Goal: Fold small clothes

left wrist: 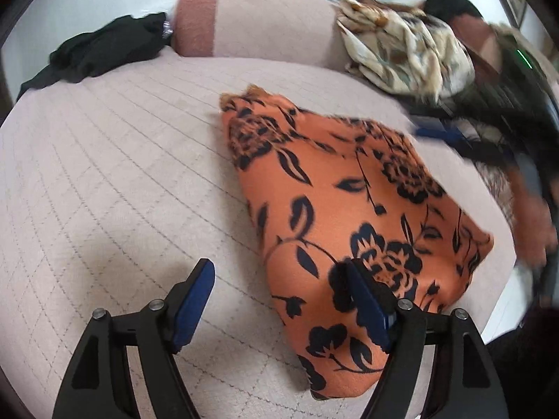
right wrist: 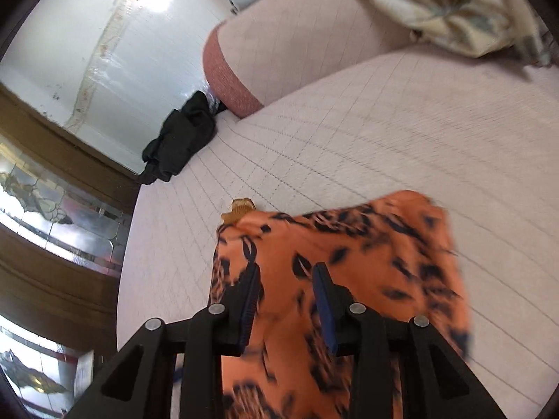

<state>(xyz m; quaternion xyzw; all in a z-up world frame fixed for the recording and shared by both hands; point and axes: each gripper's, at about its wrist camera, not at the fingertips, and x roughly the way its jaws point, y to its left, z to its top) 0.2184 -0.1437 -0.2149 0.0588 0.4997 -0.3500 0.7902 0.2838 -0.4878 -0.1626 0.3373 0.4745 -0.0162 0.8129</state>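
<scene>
An orange garment with a black flower print lies folded on the pale quilted bed. My left gripper is open just above the bed at the garment's near left edge; its right finger is over the cloth, its left finger over bare quilt. In the right wrist view the same garment lies under my right gripper, whose jaws stand apart over the cloth with nothing between them. That view is motion-blurred. The right gripper shows blurred in the left wrist view at the garment's far right edge.
A black garment lies crumpled at the bed's far left. A pink bolster pillow lies along the back. A cream patterned cloth pile sits at the back right. The person is on the right.
</scene>
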